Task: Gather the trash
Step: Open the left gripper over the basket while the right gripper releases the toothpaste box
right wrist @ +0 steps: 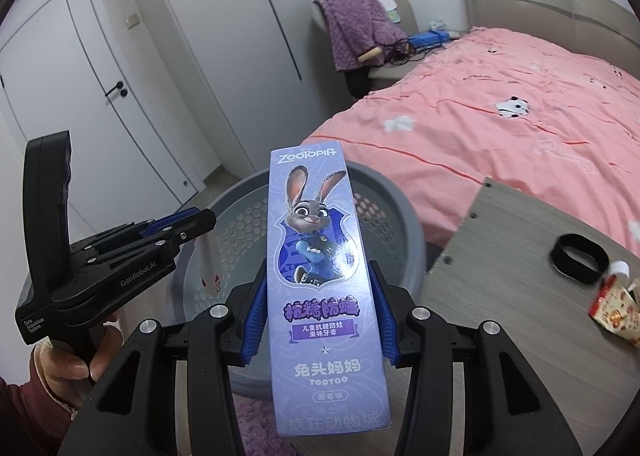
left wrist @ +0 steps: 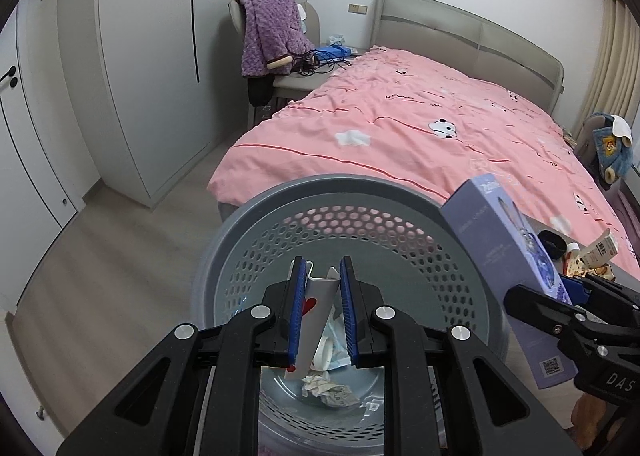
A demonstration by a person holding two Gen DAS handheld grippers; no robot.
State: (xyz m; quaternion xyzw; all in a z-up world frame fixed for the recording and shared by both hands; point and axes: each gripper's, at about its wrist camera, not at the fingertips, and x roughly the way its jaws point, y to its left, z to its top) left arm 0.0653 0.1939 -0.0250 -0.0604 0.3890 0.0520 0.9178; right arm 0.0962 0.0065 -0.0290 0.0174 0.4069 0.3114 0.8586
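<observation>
**Grey perforated bin under both grippers, each clamped on a carton**

Purple toothpaste box [right wrist: 326, 288] blocks most of the right wrist view; the bin floor can't be seen from there. Left wrist view shows only part of the floor between the arms. Print on the crumpled paper [left wrist: 328, 390] down there is unreadable. White carton [left wrist: 316, 312] in the left gripper is partly covered by the blue pads; only a red heart mark shows.

Left gripper [left wrist: 322, 314]: jaws narrow, pads pinching the white carton from both sides, carton tilted and hanging over the bin [left wrist: 256, 212] opening. Directly below it: a white cap-like piece, pale blue-white wrapper and the crumpled paper on the bin floor.

Right gripper [right wrist: 322, 316]: jaws wider, pads tight on both long edges of the toothpaste box, box pointing forward over the near rim of the bin. It sits to the right of the left gripper, close, not touching.

Right of the right gripper: wooden tabletop [right wrist: 500, 256] with a black ring [right wrist: 578, 258] and a red-and-white small carton [right wrist: 618, 308]. Ahead of both: bed with pink duvet [left wrist: 420, 124], white tissue [left wrist: 352, 137] lying on it. Far ahead-left: chair with purple blanket [left wrist: 272, 30].
</observation>
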